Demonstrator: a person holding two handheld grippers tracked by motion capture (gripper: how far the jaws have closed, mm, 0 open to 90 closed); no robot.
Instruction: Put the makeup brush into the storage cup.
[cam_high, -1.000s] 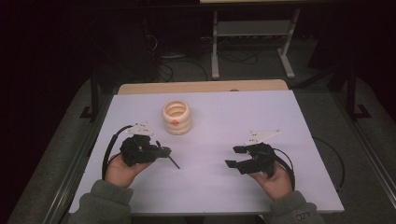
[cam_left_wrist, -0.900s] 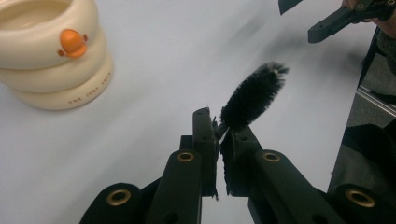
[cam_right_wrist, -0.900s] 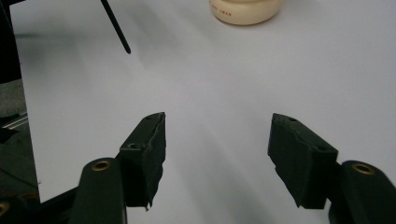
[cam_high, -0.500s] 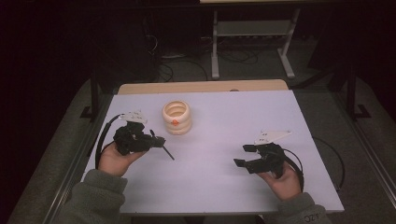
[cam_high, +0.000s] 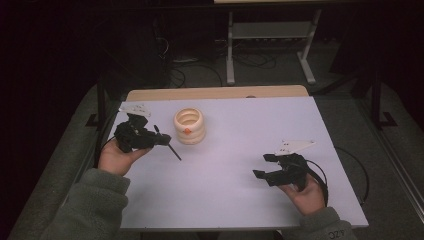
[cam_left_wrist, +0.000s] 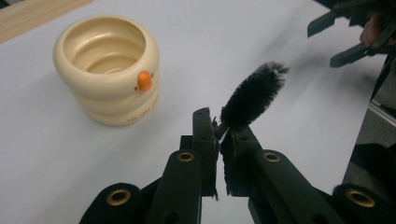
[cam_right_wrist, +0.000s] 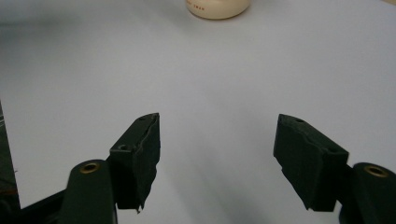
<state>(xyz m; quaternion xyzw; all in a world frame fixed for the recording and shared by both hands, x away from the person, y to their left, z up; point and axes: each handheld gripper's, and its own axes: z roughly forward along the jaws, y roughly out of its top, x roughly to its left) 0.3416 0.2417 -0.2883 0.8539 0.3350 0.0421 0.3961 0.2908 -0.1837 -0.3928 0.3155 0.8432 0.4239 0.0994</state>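
While our left hand-held gripper (cam_high: 159, 139) hangs near the tabletop's (cam_high: 240, 150) left edge, its jaws are pressed tight on the handle of a small black bottle brush (cam_left_wrist: 252, 94), bristle end sticking out ahead and slanting down toward the surface. The cream ringed cup (cam_high: 189, 125) stands upright just beside the brush, toward the far edge and left of the middle, mouth open to the top, a little orange knob (cam_left_wrist: 144, 80) on its side. Over by the near right corner our right hand-held gripper (cam_high: 261, 166) has just been opening its jaws; they stand spread with nothing between them, well apart from the cup. We judge we're in the carry step: brush gripped, not yet in the cup. Next we need to tip the bristles over the rim and down inside, perhaps with the right gripper steadying the cup.
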